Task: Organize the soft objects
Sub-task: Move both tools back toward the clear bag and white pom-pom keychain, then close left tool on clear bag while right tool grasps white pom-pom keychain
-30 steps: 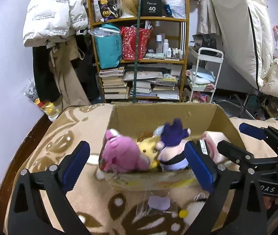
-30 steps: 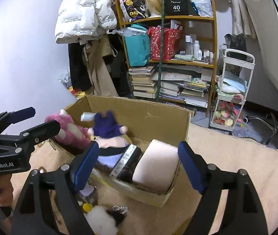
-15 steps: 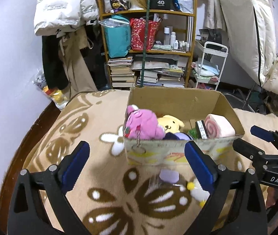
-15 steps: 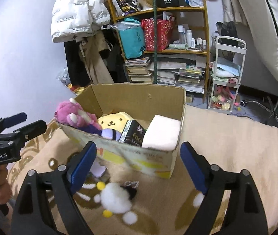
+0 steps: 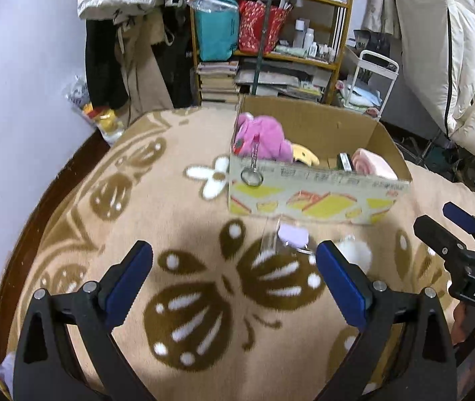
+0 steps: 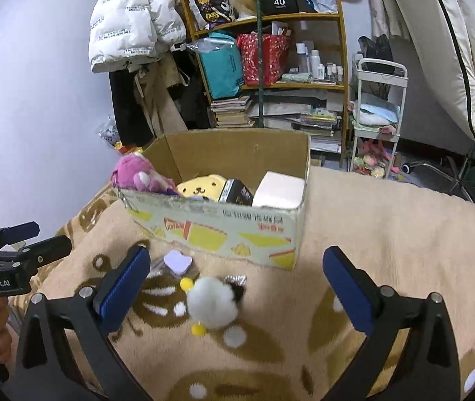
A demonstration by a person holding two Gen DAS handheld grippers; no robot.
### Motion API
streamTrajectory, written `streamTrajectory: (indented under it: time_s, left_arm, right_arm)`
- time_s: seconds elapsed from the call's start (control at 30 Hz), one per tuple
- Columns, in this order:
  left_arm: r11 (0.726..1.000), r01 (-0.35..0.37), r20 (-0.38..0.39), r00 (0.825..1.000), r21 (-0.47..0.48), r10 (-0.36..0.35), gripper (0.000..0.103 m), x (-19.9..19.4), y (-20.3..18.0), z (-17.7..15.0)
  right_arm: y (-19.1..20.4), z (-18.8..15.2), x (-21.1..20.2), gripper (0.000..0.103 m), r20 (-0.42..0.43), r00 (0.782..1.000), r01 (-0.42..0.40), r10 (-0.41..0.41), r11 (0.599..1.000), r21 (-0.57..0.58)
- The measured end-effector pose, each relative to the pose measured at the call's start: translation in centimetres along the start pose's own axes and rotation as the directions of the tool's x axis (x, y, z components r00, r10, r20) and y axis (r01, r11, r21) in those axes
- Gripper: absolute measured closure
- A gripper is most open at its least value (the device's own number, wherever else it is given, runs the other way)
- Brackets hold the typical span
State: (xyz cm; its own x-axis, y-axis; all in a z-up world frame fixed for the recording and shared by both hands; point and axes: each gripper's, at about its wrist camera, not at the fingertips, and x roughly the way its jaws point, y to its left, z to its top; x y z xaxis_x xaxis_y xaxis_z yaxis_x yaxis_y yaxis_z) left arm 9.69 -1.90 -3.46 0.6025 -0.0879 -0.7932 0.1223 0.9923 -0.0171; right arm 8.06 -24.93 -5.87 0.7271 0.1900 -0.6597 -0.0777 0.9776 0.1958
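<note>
A cardboard box (image 5: pixel 317 197) (image 6: pixel 224 227) stands on the patterned blanket. It holds a pink plush (image 5: pixel 261 137) (image 6: pixel 140 175), a yellow plush (image 6: pixel 202 187), a dark packet (image 6: pixel 237 193) and a pale pink roll (image 6: pixel 279 185). A white fluffy plush (image 6: pixel 214 300) (image 5: pixel 358 254) and a lilac piece in clear wrap (image 6: pixel 178 260) (image 5: pixel 292 235) lie on the blanket before the box. My left gripper (image 5: pixel 234 280) and right gripper (image 6: pixel 237 284) are open and empty, both held back from the box. The white plush lies between my right gripper's fingers, apart from both.
A keyring (image 5: pixel 251 177) hangs from the pink plush over the box front. Behind the box stand a cluttered wooden shelf (image 6: pixel 271 77), hanging coats (image 6: pixel 137 33) and a white trolley (image 6: pixel 376 113). The bed's dark edge (image 5: pixel 46 200) runs along the left.
Both grippers have drawn back and up from the box. The purple plush that stood high in the box has sunk out of sight among the others.
</note>
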Motion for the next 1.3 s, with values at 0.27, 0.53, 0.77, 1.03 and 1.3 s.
streamTrajectory:
  time_s: [0.27, 0.53, 0.77, 1.03, 1.3]
  left_arm:
    - [1.000, 0.010, -0.055, 0.998, 0.012, -0.009, 0.006, 2.3, 0.1, 0.0]
    - [0.995, 0.102, -0.106, 0.989, 0.012, -0.100, 0.006, 5.2, -0.3, 0.8]
    - [0.991, 0.126, -0.124, 0.985, 0.045, -0.119, 0.006, 7.8, -1.7, 1.9]
    - [0.991, 0.130, -0.172, 0.977, 0.026, -0.124, 0.006, 11.1, -2.9, 1.8]
    - [0.984, 0.178, -0.218, 0.960, -0.007, -0.175, 0.006, 13.5, -3.8, 1.5]
  right_arm:
    - [1.1, -1.0, 0.7, 0.000, -0.030, 0.999, 0.009, -0.011, 0.999, -0.042]
    - [1.8, -1.7, 3.3, 0.000, -0.081, 0.996, 0.027, -0.033, 0.996, -0.082]
    - [1.7, -1.9, 5.3, 0.000, -0.110, 0.993, 0.026, -0.035, 0.996, -0.083]
    - [0.7, -2.7, 8.2, 0.000, -0.209, 0.978, 0.017, -0.017, 1.000, 0.000]
    - [0.4, -3.5, 10.1, 0.000, -0.257, 0.966, -0.004, 0.007, 1.000, 0.011]
